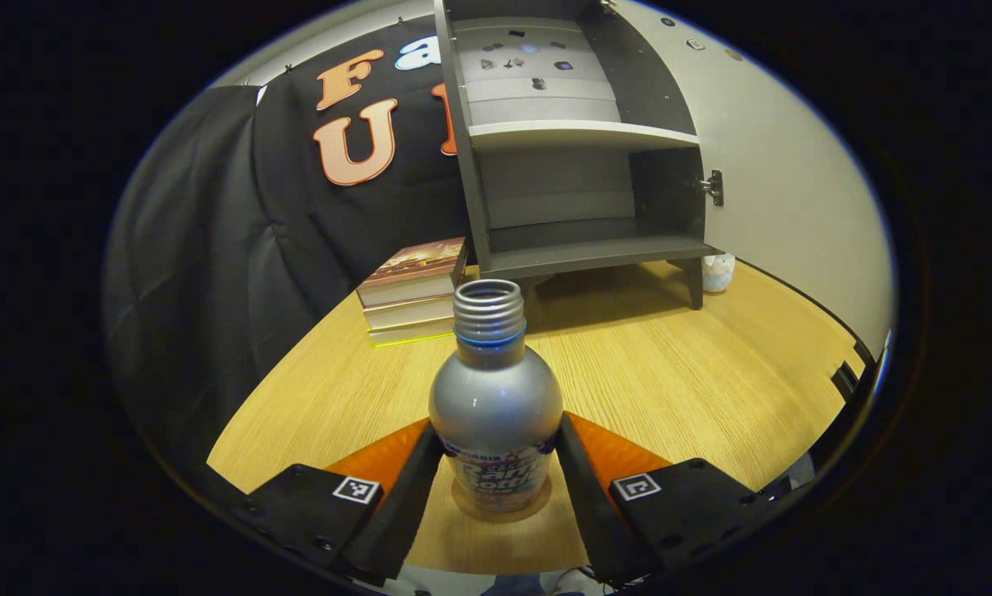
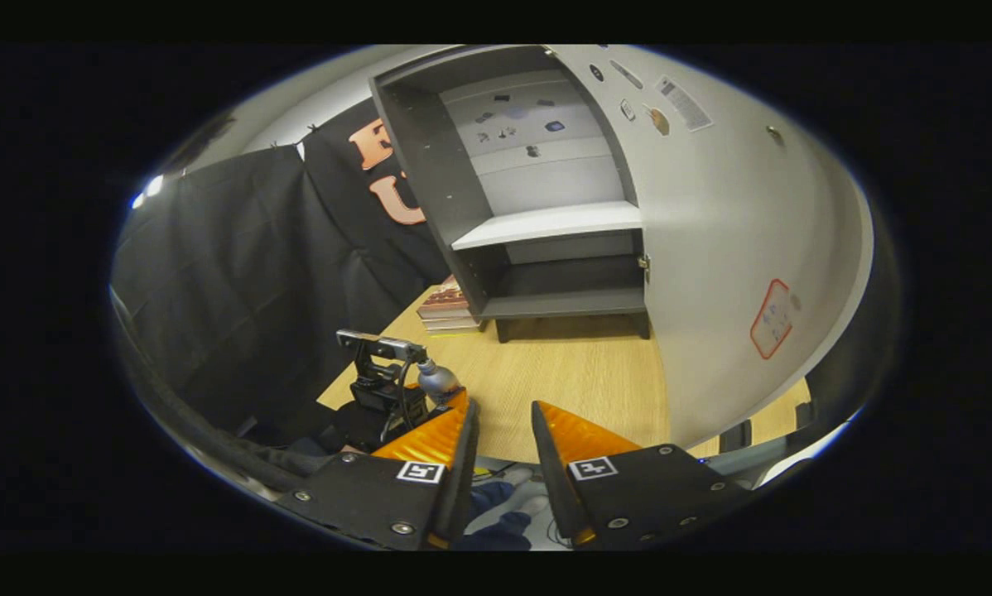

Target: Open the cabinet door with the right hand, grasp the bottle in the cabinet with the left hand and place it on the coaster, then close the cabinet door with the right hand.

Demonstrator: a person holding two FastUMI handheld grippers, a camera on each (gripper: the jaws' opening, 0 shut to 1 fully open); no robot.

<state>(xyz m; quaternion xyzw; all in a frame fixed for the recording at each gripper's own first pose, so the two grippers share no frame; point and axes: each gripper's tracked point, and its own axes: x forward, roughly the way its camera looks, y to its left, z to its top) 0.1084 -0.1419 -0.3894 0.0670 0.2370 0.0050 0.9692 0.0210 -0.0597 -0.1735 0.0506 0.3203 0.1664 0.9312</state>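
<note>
Already the cabinet door [image 2: 711,248] stands open and the bottle [image 1: 496,406] sits upright on the coaster [image 1: 500,507], left gripper [image 1: 498,463] closed around it; release and door-closing remain for the part-open, empty right gripper [image 2: 503,430].

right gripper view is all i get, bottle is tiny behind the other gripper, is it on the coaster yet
observer: Yes. In the left gripper view the bottle stands upright on the coaster, a round disc under its base.
operator: is the left gripper gripping it
observer: The left gripper has a finger against each side of the bottle's body, low down near the label.
operator: cap on or off
observer: Off. The threaded neck is open at the top, with no cap on it.
</note>
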